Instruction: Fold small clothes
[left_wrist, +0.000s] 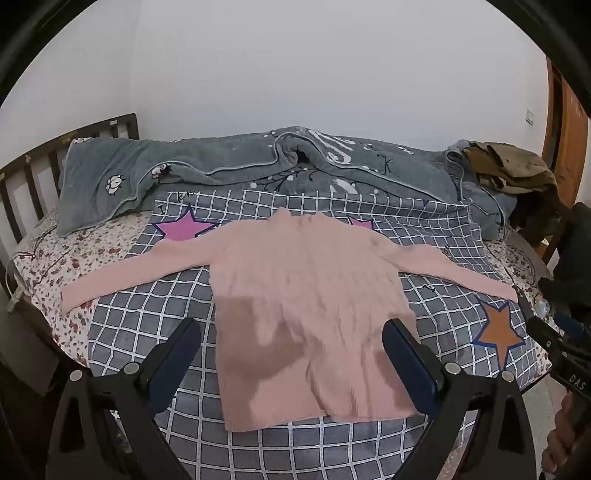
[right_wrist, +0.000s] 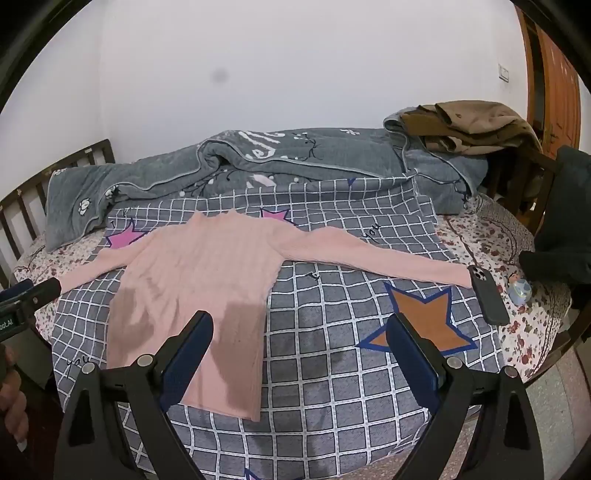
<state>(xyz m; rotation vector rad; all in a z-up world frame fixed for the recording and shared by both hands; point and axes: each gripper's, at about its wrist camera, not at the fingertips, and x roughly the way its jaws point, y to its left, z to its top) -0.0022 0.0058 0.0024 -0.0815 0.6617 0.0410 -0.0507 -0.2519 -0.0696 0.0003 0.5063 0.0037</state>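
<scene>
1. Lying flat on the bed, a pink sweater (left_wrist: 306, 295) is spread face down or face up, I cannot tell which, on a grey checked sheet (left_wrist: 147, 314) printed with stars; its neck points toward the far wall and both sleeves stretch straight out to the sides.
2. The left gripper (left_wrist: 291, 339) hangs above the sweater's lower half, tilted down, its jaws spread wide and holding nothing; the sweater's body lies between and below the two fingers, whose shadow falls on the knit.
3. The right gripper (right_wrist: 299, 332) hovers to the right of the sweater's body, jaws likewise wide apart and empty; its left finger sits over the sweater's right edge near the hem, while its right finger is over bare checked sheet beside an orange star (right_wrist: 424, 317).
4. The sweater's right sleeve (right_wrist: 388, 264) runs out ahead of the right gripper, its cuff ending just beside a dark phone (right_wrist: 487, 295) lying on the sheet.
5. The left sleeve (left_wrist: 122, 273) reaches past the sheet's edge onto the floral mattress cover (left_wrist: 55, 258).
6. Behind the sweater a grey quilt (left_wrist: 240, 162) is bunched along the wall, with brown clothes (right_wrist: 469, 125) heaped at its right end.
7. A hand (right_wrist: 11, 406) shows at the left edge of the right gripper's view.
</scene>
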